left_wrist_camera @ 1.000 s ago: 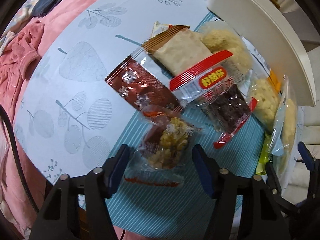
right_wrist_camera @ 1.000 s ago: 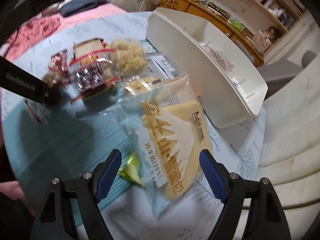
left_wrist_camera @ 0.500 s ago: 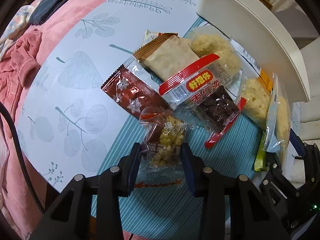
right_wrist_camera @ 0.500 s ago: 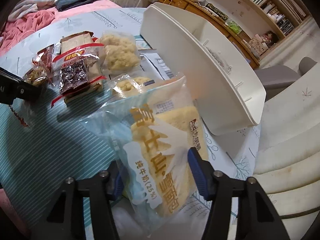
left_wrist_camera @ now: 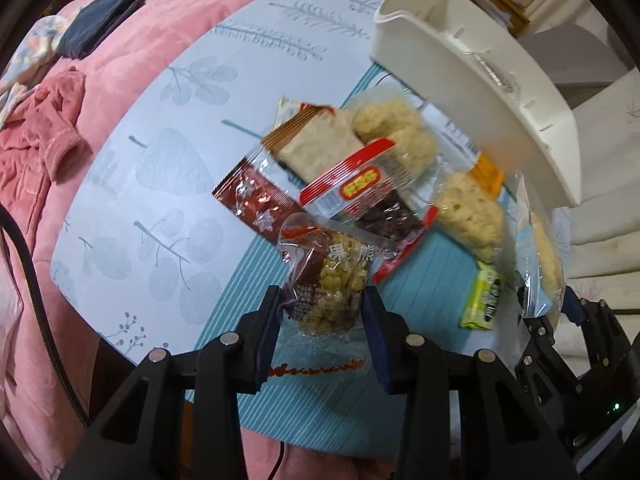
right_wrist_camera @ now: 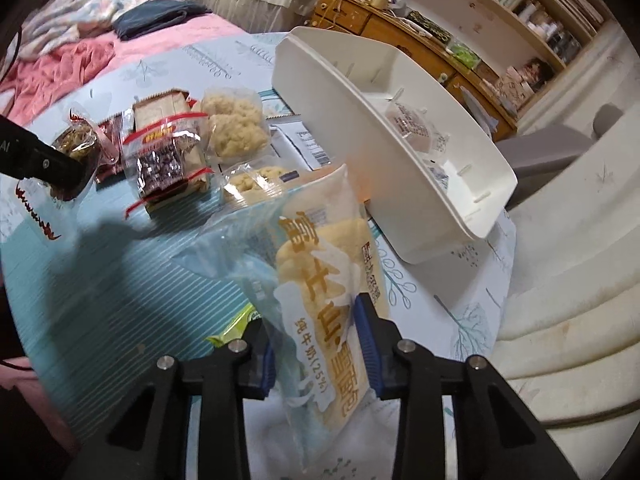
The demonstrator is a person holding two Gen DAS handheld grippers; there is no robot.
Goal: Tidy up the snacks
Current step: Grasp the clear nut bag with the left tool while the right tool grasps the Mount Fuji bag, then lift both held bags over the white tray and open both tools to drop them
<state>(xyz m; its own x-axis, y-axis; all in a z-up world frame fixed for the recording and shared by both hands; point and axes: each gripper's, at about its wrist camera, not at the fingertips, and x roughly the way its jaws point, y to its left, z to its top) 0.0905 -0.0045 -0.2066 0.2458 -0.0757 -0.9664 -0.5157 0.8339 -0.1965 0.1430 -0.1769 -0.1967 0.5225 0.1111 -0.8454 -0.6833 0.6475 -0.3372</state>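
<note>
Both grippers clamped on snack packets above the desk.

The left gripper points steeply down, its jaws pinched on a clear nut-cluster packet near the desk's near edge. The right gripper, whose jaws have just been closing, squeezes a tall bread bag tilted upright. At the far-right edge, the white bin holds one small wrapped snack.
</note>
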